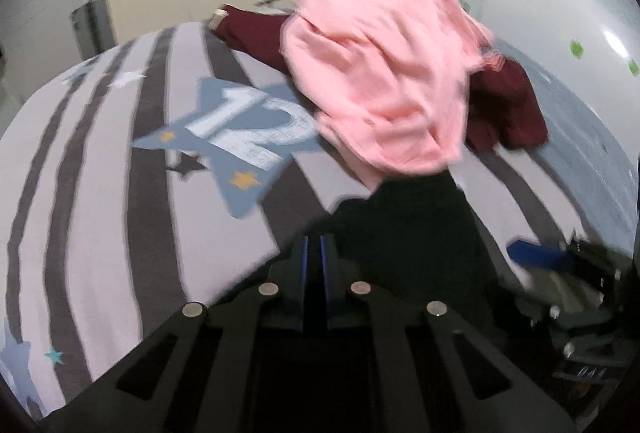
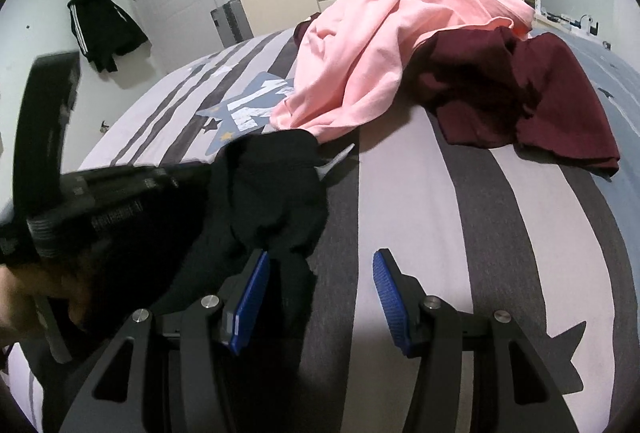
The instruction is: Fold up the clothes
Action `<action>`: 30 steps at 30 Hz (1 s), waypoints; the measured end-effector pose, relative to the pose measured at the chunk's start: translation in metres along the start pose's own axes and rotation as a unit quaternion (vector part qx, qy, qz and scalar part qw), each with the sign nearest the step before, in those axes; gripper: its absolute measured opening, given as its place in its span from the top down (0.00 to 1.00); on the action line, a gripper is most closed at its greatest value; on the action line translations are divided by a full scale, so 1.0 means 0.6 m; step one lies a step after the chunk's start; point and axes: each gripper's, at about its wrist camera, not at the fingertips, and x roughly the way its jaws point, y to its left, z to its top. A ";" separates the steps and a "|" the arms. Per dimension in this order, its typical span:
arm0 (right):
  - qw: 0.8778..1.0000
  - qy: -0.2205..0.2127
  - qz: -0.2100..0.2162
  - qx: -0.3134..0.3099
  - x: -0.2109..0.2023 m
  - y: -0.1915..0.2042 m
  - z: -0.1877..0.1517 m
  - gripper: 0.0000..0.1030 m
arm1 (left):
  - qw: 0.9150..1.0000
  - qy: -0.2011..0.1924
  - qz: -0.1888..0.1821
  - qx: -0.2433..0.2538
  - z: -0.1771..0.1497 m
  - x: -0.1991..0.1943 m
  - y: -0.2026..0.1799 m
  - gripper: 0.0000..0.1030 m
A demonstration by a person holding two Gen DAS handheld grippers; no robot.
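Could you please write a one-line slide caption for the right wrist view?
Open right gripper over striped bed, black garment at its left finger, pink garment beyond.

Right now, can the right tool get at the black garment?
Probably yes: the right tool is open, and the black garment already drapes past its left pad, with only bedspread around.
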 end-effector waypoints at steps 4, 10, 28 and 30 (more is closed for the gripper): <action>1.000 0.001 -0.006 -0.002 0.002 0.002 0.002 0.52 | 1.000 0.011 0.004 0.025 0.004 0.011 0.000 0.96; 1.000 0.007 -0.019 -0.013 0.008 0.005 -0.002 0.52 | 1.000 0.028 0.007 -0.007 0.004 0.034 0.020 0.89; 0.998 -0.042 0.024 -0.046 -0.021 0.063 0.053 0.52 | 0.999 -0.015 0.028 -0.031 -0.055 -0.097 0.051 0.79; 0.997 -0.033 0.036 -0.053 -0.002 0.081 0.060 0.52 | 0.998 0.003 0.045 -0.047 -0.069 -0.079 0.069 0.79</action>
